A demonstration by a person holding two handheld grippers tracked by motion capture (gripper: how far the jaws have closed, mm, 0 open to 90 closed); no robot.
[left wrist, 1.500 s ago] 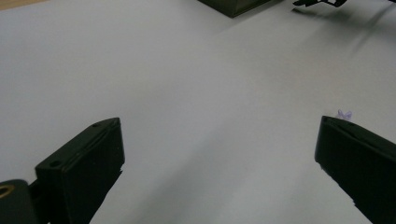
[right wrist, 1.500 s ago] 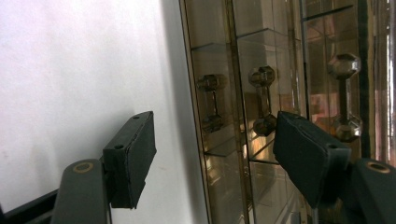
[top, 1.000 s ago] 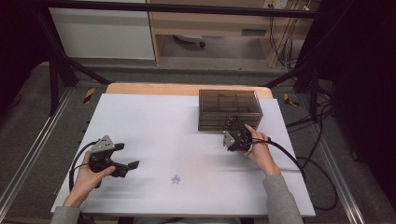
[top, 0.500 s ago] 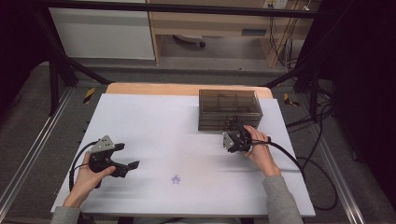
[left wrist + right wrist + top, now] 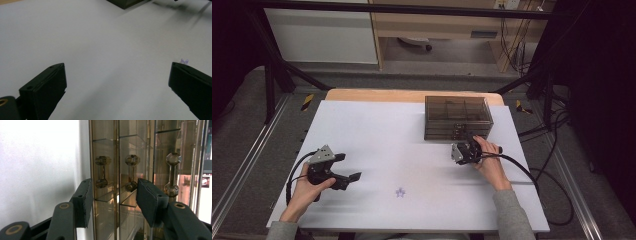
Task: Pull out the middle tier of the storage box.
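Note:
A smoked see-through drawer cabinet (image 5: pixel 457 117) stands at the back right of the white table (image 5: pixel 412 135). My right gripper (image 5: pixel 467 141) points at its front. In the right gripper view the two jaws (image 5: pixel 113 185) stand partly apart before two dumbbell-shaped drawer handles (image 5: pixel 101 171) (image 5: pixel 131 172). These jaws have just been closing, and their pads press on nothing. My left gripper (image 5: pixel 348 166) rests at the front left, wide open with only bare table between its jaws (image 5: pixel 117 72). A small purple star-shaped piece (image 5: pixel 400 192) lies to its right, beside the right jaw (image 5: pixel 184 61).
Cables trail from both grippers off the table's sides. A black frame and rails flank the table. Beyond the far edge stand a white cabinet (image 5: pixel 322 35) and a wooden shelf unit (image 5: pixel 437 30).

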